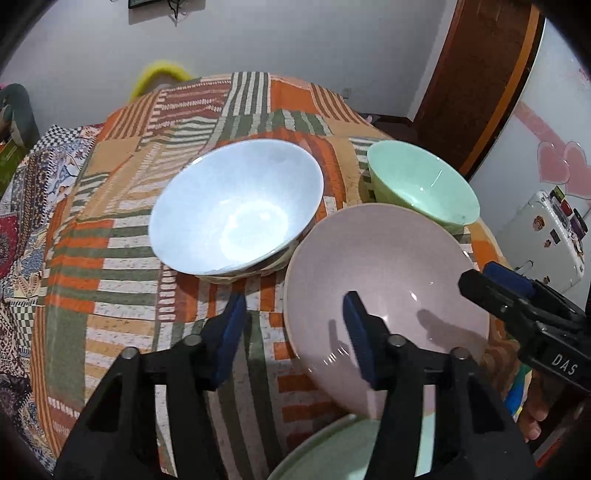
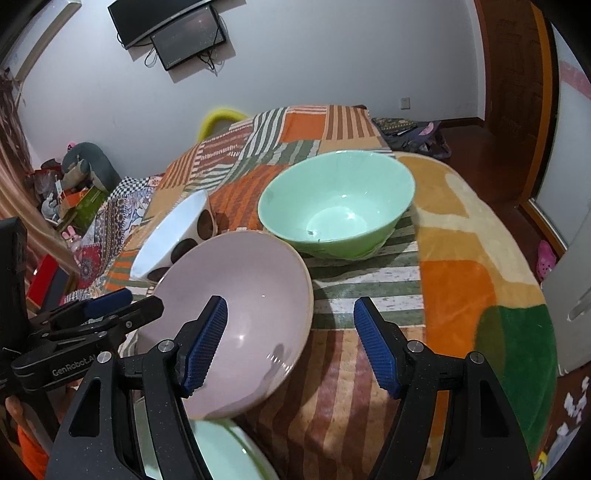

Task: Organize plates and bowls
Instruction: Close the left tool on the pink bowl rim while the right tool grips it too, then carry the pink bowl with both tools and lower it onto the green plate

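Observation:
A pink bowl [image 1: 388,280] sits on the patchwork-covered table, partly over a pale green plate [image 1: 332,450] at the near edge. My left gripper [image 1: 295,332] is open, its right finger over the pink bowl's rim and its left finger over the cloth. A white-blue bowl with brown dots [image 1: 236,206] lies behind to the left, a mint green bowl [image 1: 421,184] behind to the right. In the right wrist view my right gripper [image 2: 291,343] is open, its jaws straddling the right rim of the pink bowl [image 2: 240,302]; the mint bowl [image 2: 336,206] and dotted bowl [image 2: 173,236] lie beyond, the green plate [image 2: 221,454] below.
The table's patchwork cloth [image 1: 147,258] drops off at the left onto patterned fabric. A white fridge [image 1: 546,229] and wooden door frame stand at the right. In the right wrist view a monitor [image 2: 173,29] hangs on the wall and clutter sits on the floor at the left.

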A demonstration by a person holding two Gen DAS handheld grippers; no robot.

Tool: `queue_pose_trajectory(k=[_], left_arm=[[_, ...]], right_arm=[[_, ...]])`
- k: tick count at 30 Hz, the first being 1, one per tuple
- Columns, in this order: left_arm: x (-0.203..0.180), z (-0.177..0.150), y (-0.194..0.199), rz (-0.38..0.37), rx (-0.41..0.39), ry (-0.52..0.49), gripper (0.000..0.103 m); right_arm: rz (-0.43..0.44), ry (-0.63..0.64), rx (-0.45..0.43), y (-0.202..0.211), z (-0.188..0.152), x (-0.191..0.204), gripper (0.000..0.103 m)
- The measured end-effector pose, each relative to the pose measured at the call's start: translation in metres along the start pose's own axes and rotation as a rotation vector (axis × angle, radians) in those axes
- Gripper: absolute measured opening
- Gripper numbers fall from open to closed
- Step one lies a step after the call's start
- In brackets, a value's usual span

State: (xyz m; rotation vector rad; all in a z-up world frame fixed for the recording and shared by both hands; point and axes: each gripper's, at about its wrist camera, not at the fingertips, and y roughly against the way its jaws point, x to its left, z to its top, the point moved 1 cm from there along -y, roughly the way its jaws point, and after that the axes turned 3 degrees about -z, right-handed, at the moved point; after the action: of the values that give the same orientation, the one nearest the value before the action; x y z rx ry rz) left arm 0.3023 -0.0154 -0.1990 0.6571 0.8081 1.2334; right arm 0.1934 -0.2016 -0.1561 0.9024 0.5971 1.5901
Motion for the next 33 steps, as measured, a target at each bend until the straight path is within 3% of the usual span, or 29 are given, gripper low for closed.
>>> queue_pose_trajectory(k=[3, 5, 9, 12, 33], left_arm=[[0.001, -0.001, -0.009, -0.007, 0.016, 0.005, 0.039], [0.003, -0.002, -0.015, -0.008, 0.023, 0.012, 0.020], [0.005, -0.002, -0.020, -0.048, 0.032, 0.030, 0.013], [0.004, -0.003, -0.019, -0.043, 0.028, 0.024, 0.013], [-0.014, -0.020, 0.030, -0.050, 0.011, -0.012, 0.013]], right_arm=[[0.005, 0.001, 0.016, -0.006, -0.002, -0.001, 0.067], [0.008, 0.001, 0.026, -0.009, -0.004, -0.001, 0.058], [0.033, -0.002, 0.065, -0.016, -0.007, -0.004, 0.024], [0.007, 0.003, 0.060, -0.014, -0.009, -0.006, 0.015], [0.030, -0.030, 0.053, 0.020, -0.006, -0.003, 0.013]])
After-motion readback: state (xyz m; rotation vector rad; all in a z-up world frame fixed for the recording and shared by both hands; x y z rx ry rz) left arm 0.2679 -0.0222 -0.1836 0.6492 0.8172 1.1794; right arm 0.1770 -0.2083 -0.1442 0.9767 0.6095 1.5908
